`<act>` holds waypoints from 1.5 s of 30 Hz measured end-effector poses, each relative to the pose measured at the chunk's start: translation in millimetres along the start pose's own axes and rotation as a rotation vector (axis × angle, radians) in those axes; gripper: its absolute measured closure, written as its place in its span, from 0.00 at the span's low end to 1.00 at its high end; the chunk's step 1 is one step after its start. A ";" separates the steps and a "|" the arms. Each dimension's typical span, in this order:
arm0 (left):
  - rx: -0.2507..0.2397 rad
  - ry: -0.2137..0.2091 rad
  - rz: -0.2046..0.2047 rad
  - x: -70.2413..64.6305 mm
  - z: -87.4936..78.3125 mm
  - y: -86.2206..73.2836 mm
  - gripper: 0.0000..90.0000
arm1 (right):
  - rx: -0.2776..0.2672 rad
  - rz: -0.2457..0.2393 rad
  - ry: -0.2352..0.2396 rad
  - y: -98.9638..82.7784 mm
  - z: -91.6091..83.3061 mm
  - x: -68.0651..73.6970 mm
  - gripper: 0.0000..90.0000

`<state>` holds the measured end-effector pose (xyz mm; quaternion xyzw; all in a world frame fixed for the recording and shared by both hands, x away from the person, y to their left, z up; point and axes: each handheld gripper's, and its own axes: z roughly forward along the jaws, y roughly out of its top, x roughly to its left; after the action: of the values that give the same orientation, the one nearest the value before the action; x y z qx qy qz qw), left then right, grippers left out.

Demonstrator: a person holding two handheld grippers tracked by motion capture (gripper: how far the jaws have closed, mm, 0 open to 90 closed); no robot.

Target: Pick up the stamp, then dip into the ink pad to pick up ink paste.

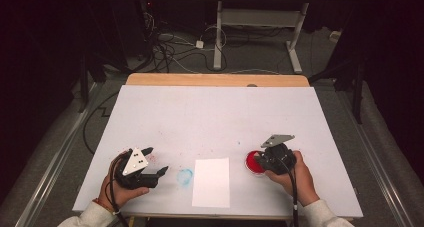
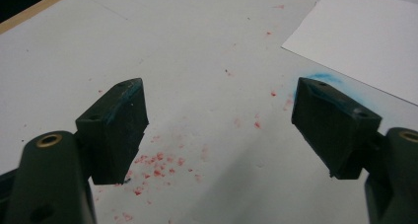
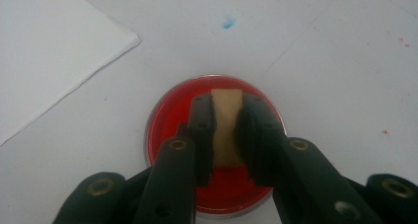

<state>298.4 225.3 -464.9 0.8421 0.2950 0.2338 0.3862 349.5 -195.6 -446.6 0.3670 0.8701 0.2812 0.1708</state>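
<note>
A round red ink pad (image 3: 172, 115) in a shallow dish (image 1: 252, 163) lies on the white table at the near right. My right gripper (image 3: 226, 115) is shut on a tan wooden block (image 3: 226, 120) and holds it down on the red surface. In the high view the right gripper (image 1: 261, 158) sits over the dish. A white sheet of paper (image 1: 211, 182) lies at the near middle, its corner (image 2: 365, 31) also in the left gripper view. My left gripper (image 1: 156, 160) hovers open at the near left, its black fingers (image 2: 118, 125) wide apart with nothing between them.
A smudged blue ring (image 1: 185, 176) marks the table left of the paper. Red ink specks (image 2: 157, 165) dot the surface under the left gripper. The table's wooden far edge (image 1: 215, 79) borders a floor with cables and desk legs (image 1: 218, 37).
</note>
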 end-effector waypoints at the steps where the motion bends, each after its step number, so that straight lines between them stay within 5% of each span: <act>1: -0.001 0.000 0.000 0.1 -0.1 0.0 0.23 | -0.001 -0.004 0.001 -0.1 0.1 0.0 0.85; 26: -0.008 -0.014 -0.016 3.4 1.8 -3.3 0.23 | -0.008 -0.022 0.022 -1.4 -0.4 -2.3 0.85; 45: 0.002 -0.011 -0.028 3.9 -0.6 -6.9 0.23 | -0.149 -0.060 0.019 14.8 -48.6 1.9 0.85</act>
<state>298.6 231.8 -469.3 0.8395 0.3050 0.2234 0.3904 331.7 -203.5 -399.6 0.3246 0.8589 0.3433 0.1978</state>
